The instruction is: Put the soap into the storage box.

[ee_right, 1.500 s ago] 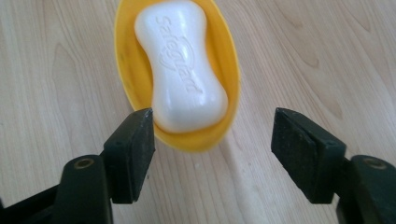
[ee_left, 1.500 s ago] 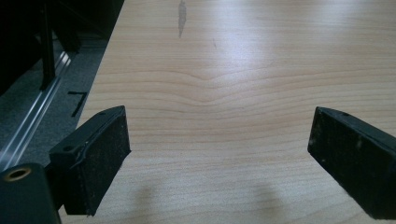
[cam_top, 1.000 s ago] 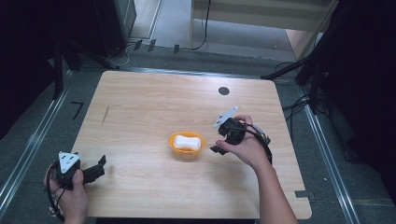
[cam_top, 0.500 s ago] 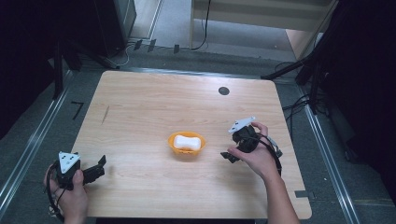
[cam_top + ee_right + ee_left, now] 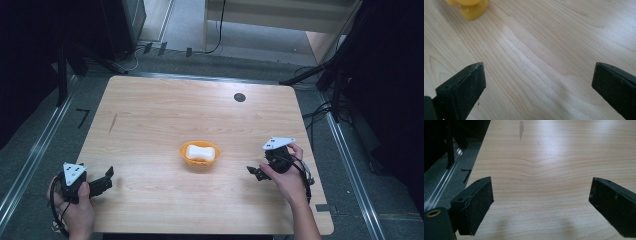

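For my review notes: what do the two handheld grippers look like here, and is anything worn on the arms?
Both the left gripper and the right gripper are black, each topped by a grey three-cornered plate and trailing a thin black cable. Their fingers are flat, black, rectangular pads, slightly scuffed, with a small hole near the outer edge. The forearms show no sleeves.

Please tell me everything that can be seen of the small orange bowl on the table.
The small, round orange bowl looks like smooth, glossy plastic. It stands upright near the middle of the light wooden table. Inside it lies a white, rounded block like a soap bar. Nothing else touches it; both tongs are apart from it, open and empty.
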`<state>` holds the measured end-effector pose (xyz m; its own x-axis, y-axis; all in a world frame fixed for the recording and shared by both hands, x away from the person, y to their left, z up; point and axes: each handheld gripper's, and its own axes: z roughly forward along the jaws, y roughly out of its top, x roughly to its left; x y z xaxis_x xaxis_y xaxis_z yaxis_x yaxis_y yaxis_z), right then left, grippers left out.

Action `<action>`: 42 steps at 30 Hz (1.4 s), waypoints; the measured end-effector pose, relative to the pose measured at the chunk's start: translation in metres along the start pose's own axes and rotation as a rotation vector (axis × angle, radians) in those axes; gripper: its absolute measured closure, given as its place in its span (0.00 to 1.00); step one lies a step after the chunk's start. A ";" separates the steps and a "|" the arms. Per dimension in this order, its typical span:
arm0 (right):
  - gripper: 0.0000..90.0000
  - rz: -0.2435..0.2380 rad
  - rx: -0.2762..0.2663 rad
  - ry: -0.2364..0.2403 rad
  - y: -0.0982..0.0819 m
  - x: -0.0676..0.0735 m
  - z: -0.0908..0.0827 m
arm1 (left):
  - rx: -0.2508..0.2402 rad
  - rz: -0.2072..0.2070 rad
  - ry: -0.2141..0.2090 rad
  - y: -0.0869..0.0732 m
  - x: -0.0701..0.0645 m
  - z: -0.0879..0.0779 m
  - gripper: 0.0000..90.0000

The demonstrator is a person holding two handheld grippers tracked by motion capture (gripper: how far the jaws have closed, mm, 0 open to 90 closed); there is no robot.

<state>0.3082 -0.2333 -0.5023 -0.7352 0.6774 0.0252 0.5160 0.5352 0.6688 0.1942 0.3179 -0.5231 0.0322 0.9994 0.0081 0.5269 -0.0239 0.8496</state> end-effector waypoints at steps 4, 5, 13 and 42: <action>0.00 0.025 -0.021 -0.008 -0.012 0.000 -0.004 | 0.001 0.001 0.001 0.000 0.000 0.000 0.07; 0.00 0.034 -0.026 -0.013 -0.015 0.000 -0.004 | 0.002 0.002 0.001 0.000 0.000 0.000 0.07; 0.00 0.070 -0.053 -0.051 -0.039 0.000 -0.012 | -0.001 0.004 0.002 0.000 -0.001 0.000 0.07; 0.00 0.266 -0.162 -0.153 -0.132 -0.007 -0.056 | 0.000 0.005 0.007 0.000 -0.001 0.000 0.07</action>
<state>0.2204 -0.3365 -0.5494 -0.5030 0.8571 0.1111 0.5954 0.2505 0.7634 0.1942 0.3169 -0.5231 0.0285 0.9995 0.0161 0.5271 -0.0287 0.8493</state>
